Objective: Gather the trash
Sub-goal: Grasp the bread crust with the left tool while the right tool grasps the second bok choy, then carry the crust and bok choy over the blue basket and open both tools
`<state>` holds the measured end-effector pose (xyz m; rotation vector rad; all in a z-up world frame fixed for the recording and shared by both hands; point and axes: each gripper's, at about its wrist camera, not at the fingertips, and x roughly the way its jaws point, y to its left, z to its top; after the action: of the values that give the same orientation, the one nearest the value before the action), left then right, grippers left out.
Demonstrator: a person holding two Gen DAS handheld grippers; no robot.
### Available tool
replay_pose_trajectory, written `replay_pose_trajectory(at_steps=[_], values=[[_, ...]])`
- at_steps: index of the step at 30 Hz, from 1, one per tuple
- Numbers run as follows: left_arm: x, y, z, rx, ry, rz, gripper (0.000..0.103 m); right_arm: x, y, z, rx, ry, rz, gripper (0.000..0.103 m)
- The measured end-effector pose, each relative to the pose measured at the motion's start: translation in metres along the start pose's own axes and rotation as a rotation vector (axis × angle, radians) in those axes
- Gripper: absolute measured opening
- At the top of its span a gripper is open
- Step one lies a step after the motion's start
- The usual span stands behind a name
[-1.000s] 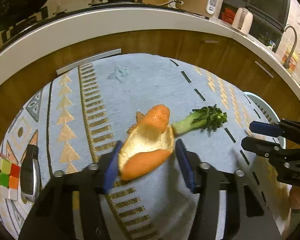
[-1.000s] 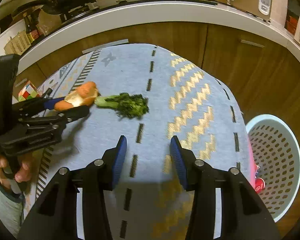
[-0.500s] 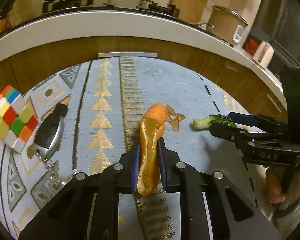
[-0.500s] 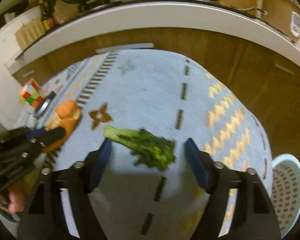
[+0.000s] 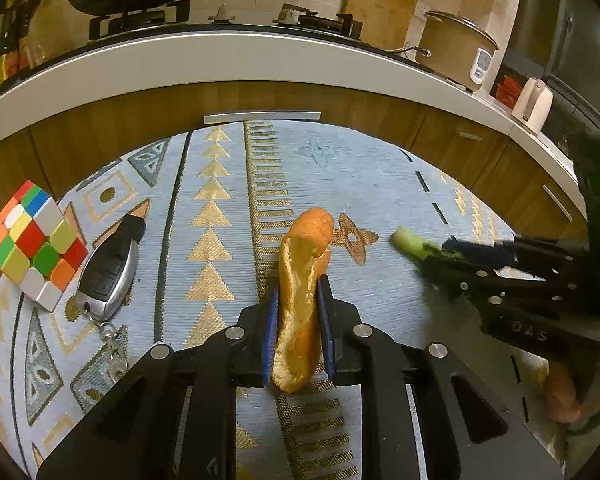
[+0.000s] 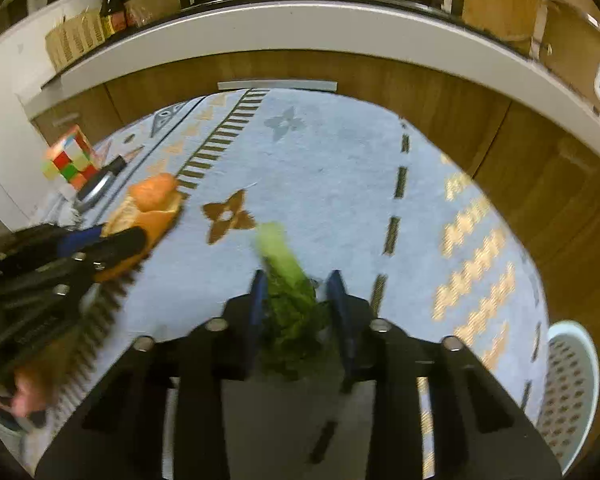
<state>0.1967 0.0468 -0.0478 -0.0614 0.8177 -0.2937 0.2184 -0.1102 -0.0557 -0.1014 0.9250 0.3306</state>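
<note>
My left gripper [image 5: 298,292] is shut on an orange peel [image 5: 302,280], whose tip sticks out ahead over the patterned rug; the peel also shows in the right wrist view [image 6: 148,212]. My right gripper [image 6: 298,280] has its jaws around a green leafy vegetable stalk [image 6: 286,280] on the rug, with a narrow gap still visible on the right side. The stalk's pale end shows in the left wrist view [image 5: 410,240], beside the right gripper [image 5: 452,254].
A Rubik's cube [image 5: 34,242] and a car key [image 5: 108,270] lie on the rug at the left. A white perforated basket [image 6: 568,392] stands at the right edge. Wooden cabinets [image 5: 300,104] under a white counter close the far side.
My left gripper closed on the orange peel and holds it. My right gripper moved forward over the vegetable stalk and its jaws narrowed around it.
</note>
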Motion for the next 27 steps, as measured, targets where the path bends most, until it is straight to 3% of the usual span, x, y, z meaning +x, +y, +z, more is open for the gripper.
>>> replay_pose_trajectory(at_steps=[2, 6, 11, 18, 27], values=[[0.000, 0.000, 0.000, 0.000, -0.001, -0.001, 0.017, -0.002, 0.008, -0.003, -0.011, 0.001, -0.033, 0.020], [0.000, 0.001, 0.001, -0.007, 0.004, -0.001, 0.016, -0.014, 0.013, -0.010, 0.018, -0.023, -0.011, 0.019], [-0.019, -0.018, 0.004, 0.007, -0.012, -0.062, 0.015, -0.061, 0.007, -0.015, 0.063, -0.123, -0.016, 0.018], [-0.054, -0.090, 0.013, 0.102, -0.071, -0.161, 0.015, -0.139, -0.030, -0.026, 0.149, -0.264, -0.125, 0.018], [-0.054, -0.189, 0.014, 0.248, -0.071, -0.237, 0.015, -0.191, -0.112, -0.067, 0.315, -0.311, -0.223, 0.018]])
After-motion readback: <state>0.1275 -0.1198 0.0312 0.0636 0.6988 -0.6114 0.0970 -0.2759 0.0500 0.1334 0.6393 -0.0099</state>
